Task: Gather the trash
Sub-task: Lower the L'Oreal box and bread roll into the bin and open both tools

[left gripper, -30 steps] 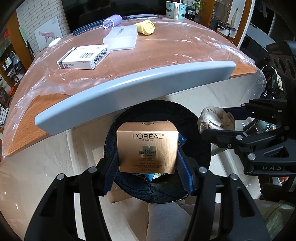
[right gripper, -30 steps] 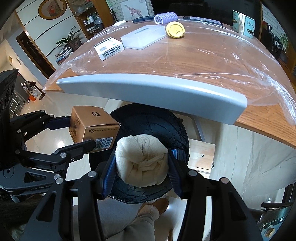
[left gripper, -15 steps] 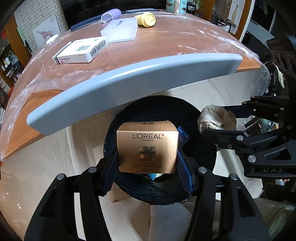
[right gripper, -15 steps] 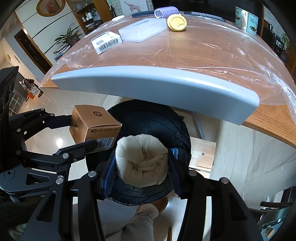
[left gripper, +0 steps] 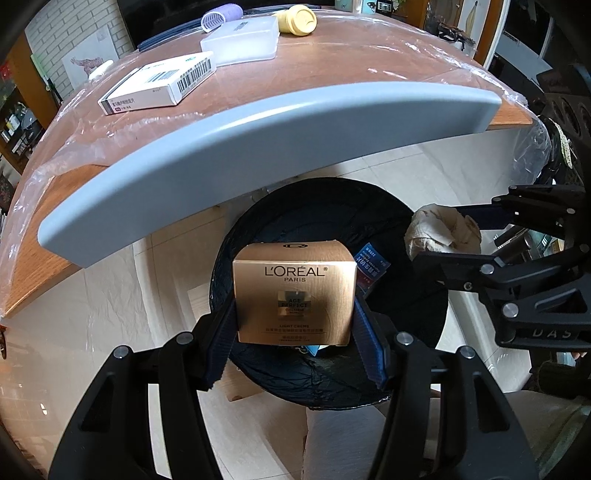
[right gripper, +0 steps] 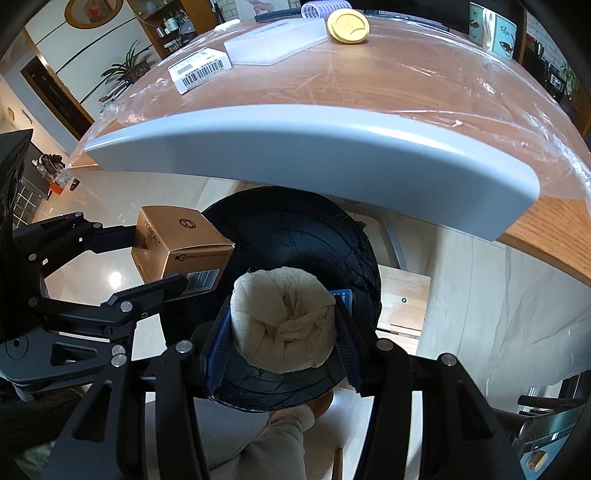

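Note:
My left gripper (left gripper: 295, 325) is shut on a gold L'Oréal box (left gripper: 294, 295) and holds it over the black-lined trash bin (left gripper: 399, 384) below the table edge. My right gripper (right gripper: 282, 332) is shut on a crumpled beige paper wad (right gripper: 282, 325), also above the bin (right gripper: 295, 236). The wad shows at the right in the left wrist view (left gripper: 441, 232). The gold box shows at the left in the right wrist view (right gripper: 181, 247). A blue packet (left gripper: 369, 267) lies inside the bin.
The wooden table (left gripper: 332, 62) under clear plastic has a grey front edge (left gripper: 258, 136). On it lie a white barcode box (left gripper: 159, 83), a translucent white box (left gripper: 242, 40), a yellow lid (left gripper: 297, 18) and a purple roller (left gripper: 221, 16). A person's leg is below the bin.
Both grippers have moved down and a little toward the bin with their loads. The table edge sits higher in both views. Both grips are unchanged.

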A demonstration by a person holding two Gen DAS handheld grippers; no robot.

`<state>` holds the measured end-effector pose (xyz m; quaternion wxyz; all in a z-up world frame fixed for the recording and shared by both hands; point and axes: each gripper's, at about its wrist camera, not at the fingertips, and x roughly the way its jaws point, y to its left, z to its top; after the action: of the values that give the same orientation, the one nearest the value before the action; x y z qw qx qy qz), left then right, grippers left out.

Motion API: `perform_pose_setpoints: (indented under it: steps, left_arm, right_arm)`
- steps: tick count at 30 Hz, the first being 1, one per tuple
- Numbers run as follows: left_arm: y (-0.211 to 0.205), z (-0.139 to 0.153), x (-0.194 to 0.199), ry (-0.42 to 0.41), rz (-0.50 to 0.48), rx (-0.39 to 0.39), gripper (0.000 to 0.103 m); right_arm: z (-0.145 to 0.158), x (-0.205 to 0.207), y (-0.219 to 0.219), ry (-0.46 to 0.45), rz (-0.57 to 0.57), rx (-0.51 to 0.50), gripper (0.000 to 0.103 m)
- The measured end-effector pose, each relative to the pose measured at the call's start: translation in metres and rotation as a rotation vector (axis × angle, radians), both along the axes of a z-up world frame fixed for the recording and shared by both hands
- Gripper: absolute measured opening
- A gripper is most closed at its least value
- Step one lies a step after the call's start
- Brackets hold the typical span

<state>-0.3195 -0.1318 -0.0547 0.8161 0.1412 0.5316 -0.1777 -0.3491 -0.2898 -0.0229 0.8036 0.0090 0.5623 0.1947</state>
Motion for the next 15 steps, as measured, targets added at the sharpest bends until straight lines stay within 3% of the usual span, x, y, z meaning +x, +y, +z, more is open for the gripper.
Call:
perform_pose_setpoints:
  steps: [15]
  left_arm:
    - [-0.002, -0.019, 0.006, 0.027, -0.001, 0.029, 0.059]
  right_arm:
    - [-0.01, 0.0, 0.0, 0.025, 0.003, -0.01, 0.05]
